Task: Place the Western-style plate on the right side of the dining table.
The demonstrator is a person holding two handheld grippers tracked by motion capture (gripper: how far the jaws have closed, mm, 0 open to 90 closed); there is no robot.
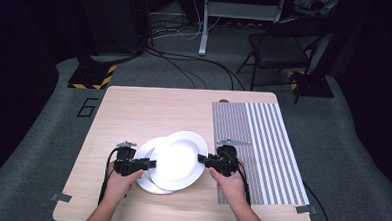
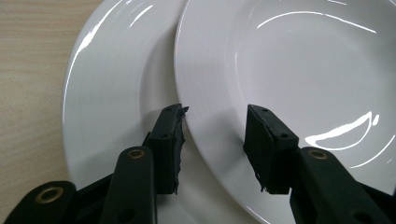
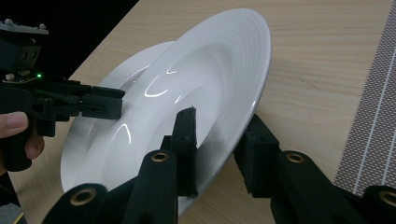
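Note:
Two white plates lie overlapped near the front of the wooden table (image 1: 149,108). The upper plate (image 1: 178,160) (image 2: 303,70) (image 3: 201,79) is tilted and leans on the lower plate (image 1: 153,186) (image 2: 116,93) (image 3: 140,60). My right gripper (image 1: 201,159) (image 3: 219,130) is shut on the upper plate's right rim, one jaw above it and one below. My left gripper (image 1: 151,163) (image 2: 217,126) (image 3: 116,100) is open, its jaws wide apart on either side of the upper plate's left rim, over the lower plate.
A grey and white striped mat (image 1: 262,148) (image 3: 373,112) covers the table's right part, just right of my right hand. On the floor behind the table are a folding chair (image 1: 281,49), cables and a stand base with yellow-black tape (image 1: 91,77).

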